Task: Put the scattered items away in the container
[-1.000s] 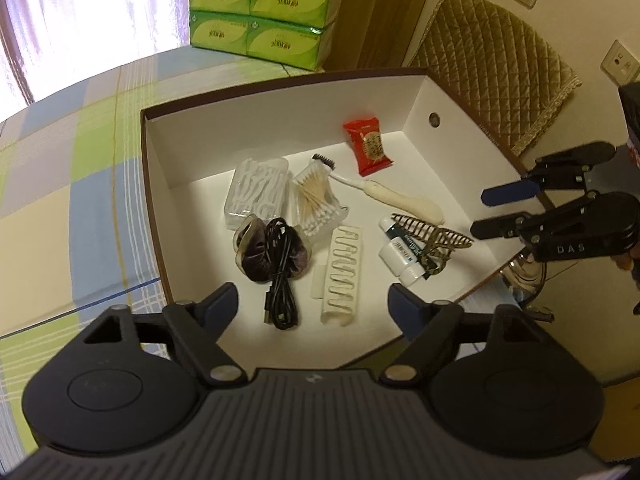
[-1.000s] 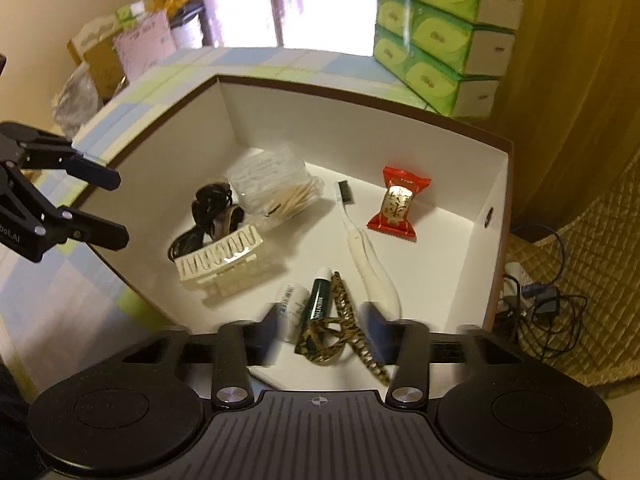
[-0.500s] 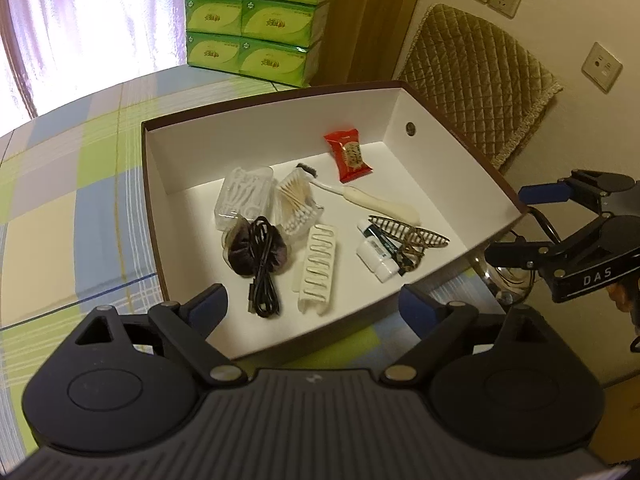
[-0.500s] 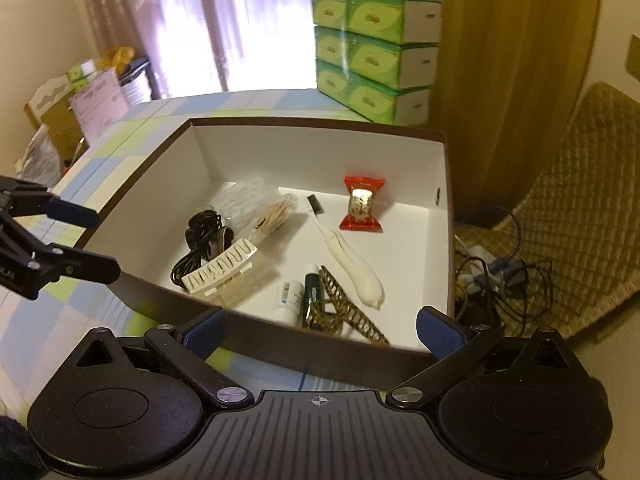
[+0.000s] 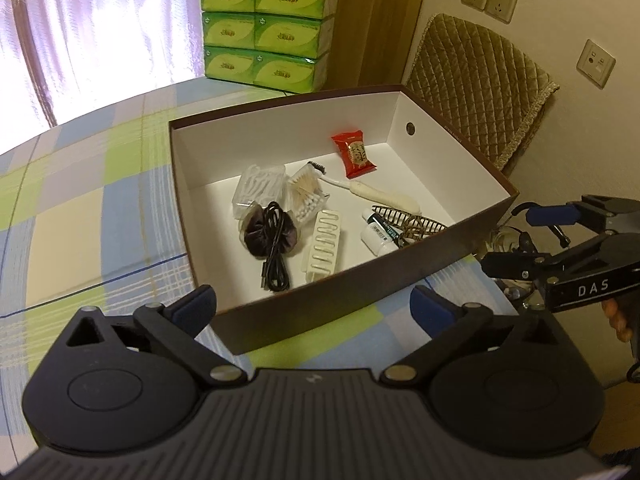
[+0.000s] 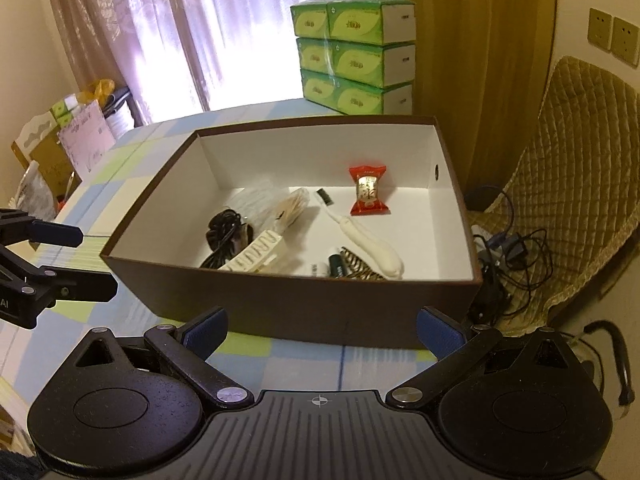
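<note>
Nearest the camera, the left claw hangs spread wide and empty above the checked cloth of the bench, just short of the box's near wall. The right claw is likewise splayed wide with nothing between its blue pads, held back from the box's front wall, likely because its work inside is done.

Beyond them sits the brown cardboard box, white inside, holding every item in view. Near its front lie a cream hair clip, a coiled black cable across a dark scrunchie, small tubes and a leopard-print hair claw clip. Farther in are two clear packs of cotton swabs, a white brush and a red sweet wrapper.

No loose item shows on the cloth, so the tidying looks finished. Stacked green tissue packs stand behind.
</note>
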A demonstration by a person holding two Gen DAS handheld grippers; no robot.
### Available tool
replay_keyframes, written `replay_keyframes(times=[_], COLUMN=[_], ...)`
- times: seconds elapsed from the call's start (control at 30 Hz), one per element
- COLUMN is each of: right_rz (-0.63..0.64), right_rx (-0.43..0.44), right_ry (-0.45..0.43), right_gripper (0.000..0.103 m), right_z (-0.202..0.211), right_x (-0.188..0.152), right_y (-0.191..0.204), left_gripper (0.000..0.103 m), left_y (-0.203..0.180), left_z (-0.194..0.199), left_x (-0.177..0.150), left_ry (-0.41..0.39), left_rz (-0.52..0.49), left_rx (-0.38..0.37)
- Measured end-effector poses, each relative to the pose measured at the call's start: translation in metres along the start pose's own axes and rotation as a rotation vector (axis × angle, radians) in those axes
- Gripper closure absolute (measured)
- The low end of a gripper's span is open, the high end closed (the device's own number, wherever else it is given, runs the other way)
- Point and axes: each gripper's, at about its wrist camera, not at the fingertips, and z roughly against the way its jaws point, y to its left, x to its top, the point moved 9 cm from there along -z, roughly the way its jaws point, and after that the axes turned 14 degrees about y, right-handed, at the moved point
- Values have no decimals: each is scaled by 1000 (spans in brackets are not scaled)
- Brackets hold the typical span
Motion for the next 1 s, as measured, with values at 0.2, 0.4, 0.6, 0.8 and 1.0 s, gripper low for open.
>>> replay_keyframes(times=[0.2,0.4,0.6,0.8,1.0], right_rz=[-2,-35,-102,-82,-72], right_rx=[-7,0,20,25,12], right_ry=[-8,-16,-37,-27,-14], right_gripper=[0,0,0,0,0], right_z=[2,4,6,8,4], right_x=[-11,-20,-24,-29,-37], right_y=[13,21,25,34,40], left_gripper=[2,2,2,1,1], left_y=[6,11,14,19,22], left_z=[9,23,25,24,19], left_x=[-16,-25,-32,-39,-47], left_ry=[-9,-67,-58,-27,-3], left_rz=[42,67,82,110,124], left_rx=[5,26,49,96,100])
